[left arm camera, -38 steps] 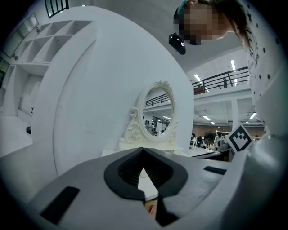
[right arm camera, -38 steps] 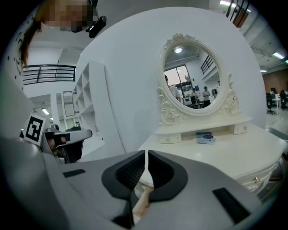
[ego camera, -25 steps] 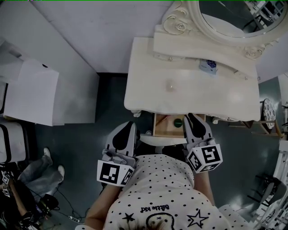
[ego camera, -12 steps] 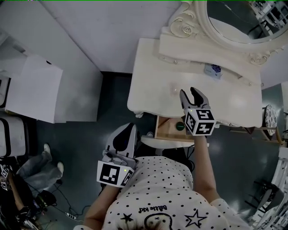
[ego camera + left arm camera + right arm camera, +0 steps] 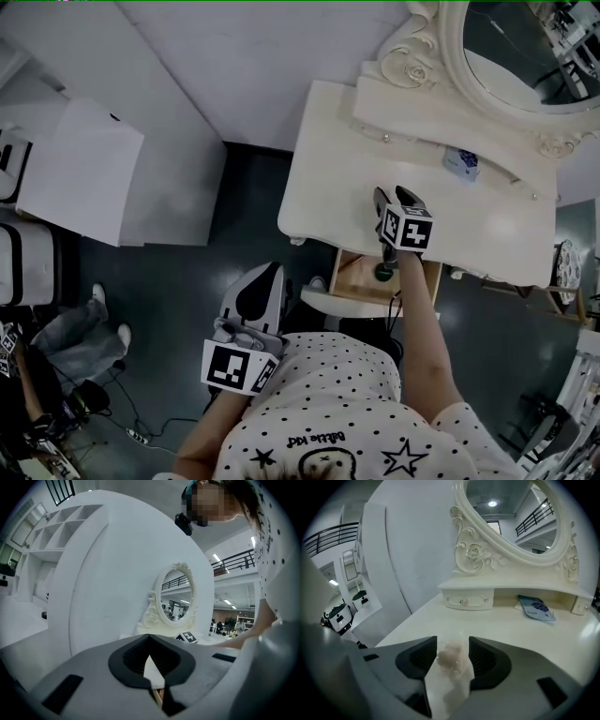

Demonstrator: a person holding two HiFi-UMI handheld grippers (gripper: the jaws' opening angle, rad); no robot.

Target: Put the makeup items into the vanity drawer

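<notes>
A staged vanity corner inside a large hall; a cream vanity (image 5: 328,178) with an ornate mirror (image 5: 525,47) stands against a bare white partition (image 5: 262,66); beyond run a balcony railing (image 5: 234,562) and strip lights (image 5: 217,557) (cables (image 5: 131,433) trail over the dark floor (image 5: 244,216)).

Cream-white vanity (image 5: 337,159); blue-and-white packet (image 5: 462,162); pale wooden drawer (image 5: 352,277) with dark green item (image 5: 383,273); white shirt (image 5: 347,403) with black dots and stars; dark grey floor (image 5: 253,206).

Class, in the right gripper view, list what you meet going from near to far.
Right tongs, jaws just opened → small pale item between them → small drawer with a knob → oval mirror.
</notes>
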